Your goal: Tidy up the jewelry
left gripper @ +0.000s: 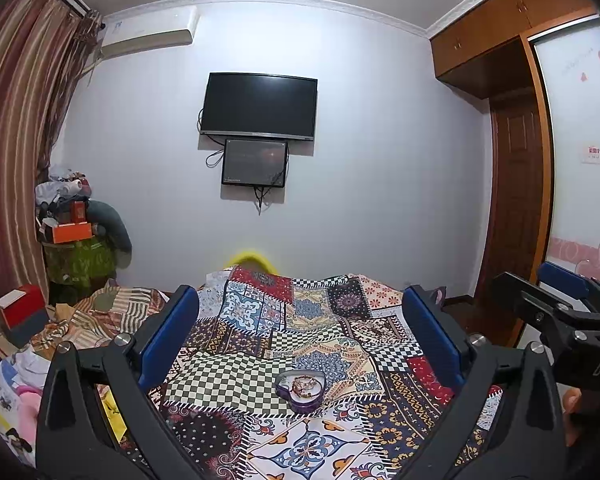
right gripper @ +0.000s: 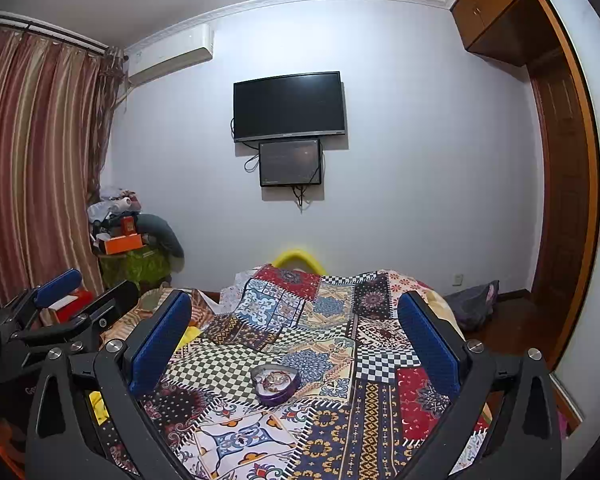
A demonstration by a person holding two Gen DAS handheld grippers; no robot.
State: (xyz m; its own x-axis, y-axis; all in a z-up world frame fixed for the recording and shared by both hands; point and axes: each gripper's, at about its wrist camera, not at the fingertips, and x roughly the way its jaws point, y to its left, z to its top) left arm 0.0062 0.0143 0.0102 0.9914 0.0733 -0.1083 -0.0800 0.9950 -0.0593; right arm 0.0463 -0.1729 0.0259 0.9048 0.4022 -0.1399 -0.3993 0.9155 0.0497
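Note:
A small purple heart-shaped jewelry box (left gripper: 300, 390) sits open on the patchwork bedspread (left gripper: 320, 320), with a tangle of gold and beaded jewelry (left gripper: 303, 385) inside. It also shows in the right wrist view (right gripper: 275, 385). My left gripper (left gripper: 300, 320) is open and empty, held above and behind the box. My right gripper (right gripper: 294, 320) is open and empty too, at a similar height. Each gripper shows at the edge of the other's view: the right gripper (left gripper: 560, 300) and the left gripper (right gripper: 60, 300).
The bed fills the middle of the room. A red box (left gripper: 20, 310) and clutter lie at the left. A pile of boxes and bags (left gripper: 76, 236) stands by the striped curtain (left gripper: 16, 140). A wardrobe (left gripper: 520, 200) stands at the right. A TV (left gripper: 259, 106) hangs on the far wall.

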